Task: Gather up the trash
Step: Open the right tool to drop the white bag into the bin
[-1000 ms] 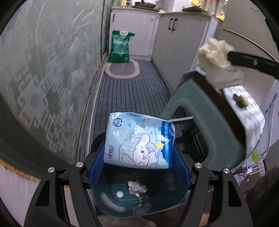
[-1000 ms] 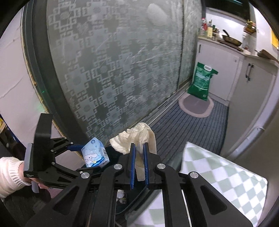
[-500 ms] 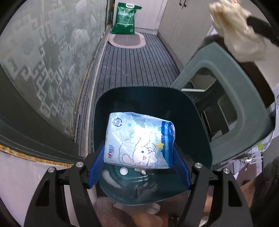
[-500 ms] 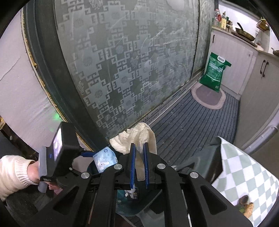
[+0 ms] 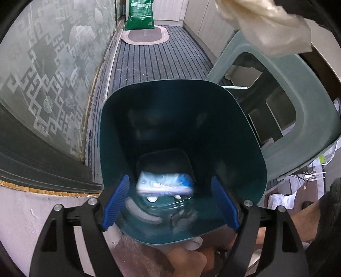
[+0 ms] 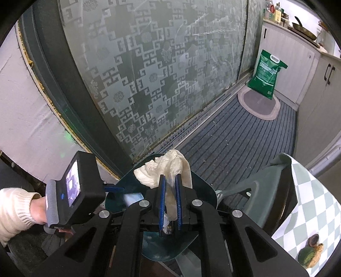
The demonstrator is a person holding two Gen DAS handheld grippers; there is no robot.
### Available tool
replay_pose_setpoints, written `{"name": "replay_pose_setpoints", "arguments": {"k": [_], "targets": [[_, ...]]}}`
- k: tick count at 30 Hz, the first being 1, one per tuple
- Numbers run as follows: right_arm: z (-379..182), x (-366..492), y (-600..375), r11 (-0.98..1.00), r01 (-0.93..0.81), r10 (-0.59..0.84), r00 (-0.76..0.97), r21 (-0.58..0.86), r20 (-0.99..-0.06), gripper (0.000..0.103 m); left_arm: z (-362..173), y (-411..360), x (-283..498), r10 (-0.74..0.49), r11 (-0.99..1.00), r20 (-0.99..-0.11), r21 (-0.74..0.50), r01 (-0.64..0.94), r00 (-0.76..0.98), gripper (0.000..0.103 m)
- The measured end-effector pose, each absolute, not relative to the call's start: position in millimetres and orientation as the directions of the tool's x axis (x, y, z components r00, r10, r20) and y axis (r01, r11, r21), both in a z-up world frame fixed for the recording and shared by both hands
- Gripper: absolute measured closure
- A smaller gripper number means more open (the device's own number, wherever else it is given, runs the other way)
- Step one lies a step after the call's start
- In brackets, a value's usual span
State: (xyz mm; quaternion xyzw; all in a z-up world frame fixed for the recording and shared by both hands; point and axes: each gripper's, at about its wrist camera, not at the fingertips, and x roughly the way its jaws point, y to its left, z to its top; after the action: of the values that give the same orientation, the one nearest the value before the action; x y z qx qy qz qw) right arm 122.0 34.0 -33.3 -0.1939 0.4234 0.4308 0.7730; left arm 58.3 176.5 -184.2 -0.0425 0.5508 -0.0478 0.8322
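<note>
bin (image 5: pixel 183 110): on floor, between glass door (image 5: pixel 42 70) at left and stool (image 5: pixel 298 102) at right
pack (image 5: pixel 165 183): inside bin — at bottom
tissue (image 6: pixel 168 170): above bin

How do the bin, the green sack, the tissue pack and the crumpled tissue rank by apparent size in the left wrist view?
1. Bin
2. Crumpled tissue, cropped and near the lens, so inflated
3. Tissue pack and green sack: alike; the sack is far off and cropped.

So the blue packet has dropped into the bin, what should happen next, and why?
Probably open the right gripper so the crumpled tissue falls. It hangs pinched between the blue pads right above the dark green bin, where the blue packet lies already. The left gripper stands open and empty.
</note>
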Motion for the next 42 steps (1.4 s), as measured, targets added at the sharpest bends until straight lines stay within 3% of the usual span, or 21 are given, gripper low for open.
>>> {"name": "replay_pose_setpoints", "arguments": {"k": [8,16,18,36,42], "targets": [[-45.7,122.3,37.7,0.551,-0.832,0.475,0.247,0.067,-0.845,0.094,-155.8,188.7,53.1,-0.120,0.990,-0.870,-0.140,-0.006,0.479,0.037],[-70.7,120.7,43.3,0.552,-0.830,0.436,0.206,0.080,-0.876,0.094,-96.5,198.4,40.1,-0.023,0.995,-0.767,-0.083,-0.064,0.641,0.055],[-78.3,119.3,46.6,0.545,-0.835,0.422,0.197,0.074,-0.885,0.094,-82.5,202.2,37.8,-0.017,0.993,-0.741,-0.090,-0.075,0.672,0.064],[-141.8,95.5,70.1,0.474,-0.880,0.309,0.123,0.040,-0.943,0.089,-4.2,192.3,20.6,-0.053,0.983,-0.585,-0.172,-0.060,0.809,0.067],[-151.2,92.6,69.6,0.466,-0.884,0.289,0.109,0.040,-0.951,0.064,8.4,190.3,18.7,-0.048,0.984,-0.560,-0.168,-0.057,0.827,0.067]]}}
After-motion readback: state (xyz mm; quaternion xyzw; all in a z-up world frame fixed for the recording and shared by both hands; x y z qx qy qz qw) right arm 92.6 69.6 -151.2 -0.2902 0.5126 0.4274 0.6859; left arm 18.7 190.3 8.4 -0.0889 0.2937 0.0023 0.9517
